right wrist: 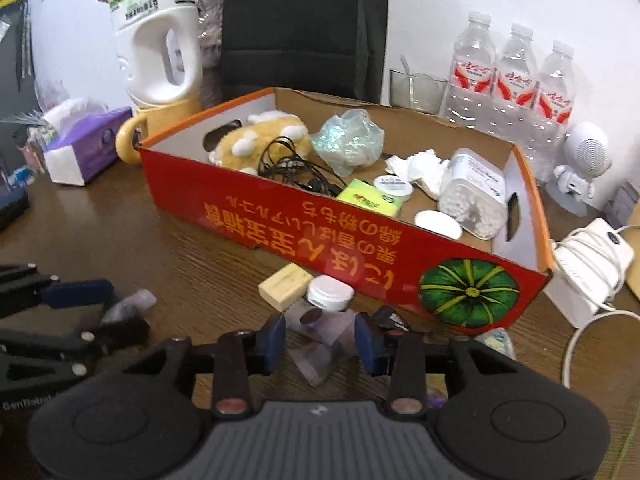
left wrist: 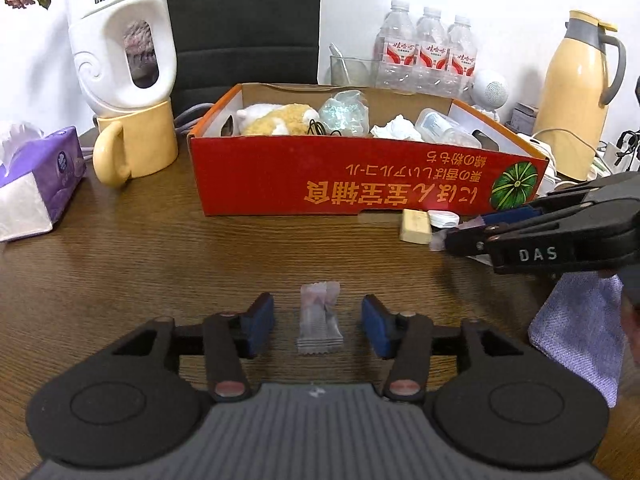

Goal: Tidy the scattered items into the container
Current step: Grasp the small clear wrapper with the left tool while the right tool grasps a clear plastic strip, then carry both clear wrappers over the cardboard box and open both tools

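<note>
My left jaws [left wrist: 318, 322] gape around a sachet [left wrist: 319, 326] on the desk [left wrist: 160, 248], my right jaws [right wrist: 320, 338] loosely straddle a wrapper [right wrist: 320, 344]: either could slip free.

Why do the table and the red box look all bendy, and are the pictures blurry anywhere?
Left wrist view: the fisheye lens bows the red box and curves the table edge; corners go black; the candy wrapper is sharp. Right wrist view: same bending, box skewed, softer overall; the clear wrapper between the fingers looks blurry.
</note>
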{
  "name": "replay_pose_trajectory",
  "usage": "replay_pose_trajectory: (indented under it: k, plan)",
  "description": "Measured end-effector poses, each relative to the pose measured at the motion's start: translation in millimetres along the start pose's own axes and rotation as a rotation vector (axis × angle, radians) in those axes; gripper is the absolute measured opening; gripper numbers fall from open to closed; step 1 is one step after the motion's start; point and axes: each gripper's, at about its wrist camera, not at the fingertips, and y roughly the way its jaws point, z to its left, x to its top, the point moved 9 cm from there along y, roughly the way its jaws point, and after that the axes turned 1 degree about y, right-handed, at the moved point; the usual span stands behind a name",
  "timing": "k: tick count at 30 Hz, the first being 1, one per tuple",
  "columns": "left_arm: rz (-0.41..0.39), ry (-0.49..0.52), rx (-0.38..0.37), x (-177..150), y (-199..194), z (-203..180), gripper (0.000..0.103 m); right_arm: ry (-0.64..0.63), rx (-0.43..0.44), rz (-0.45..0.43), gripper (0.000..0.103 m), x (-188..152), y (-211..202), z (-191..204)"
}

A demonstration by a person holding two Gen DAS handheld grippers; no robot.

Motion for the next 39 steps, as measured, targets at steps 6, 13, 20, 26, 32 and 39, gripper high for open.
replay_pose_trajectory:
  k: [6,13,20,26,32,39]
  plan:
    - [-0.021,0.034,0.03,0,1,-1,0.032,0.007,0.021,-0.024,0.038,-2,11,2]
    - [-0.038,0.041,0.054,1,2,-1,0.019,0.048,0.039,-0.065,0.026,-1,11,0]
    - [-0.028,-0.014,0.063,4,4,11,0.019,-0.028,0.031,-0.045,0.017,-4,7,20]
    - [-0.063,-0.023,0.089,8,-1,14,0.019,-0.053,0.053,-0.044,0.005,-9,-4,51]
    - [-0.142,-0.041,0.123,15,-21,19,0.019,0.041,0.03,-0.1,0.0,-24,-43,64]
    - [-0.249,-0.044,0.08,-4,-91,1,0.019,0.091,-0.036,-0.232,0.001,-53,-119,77]
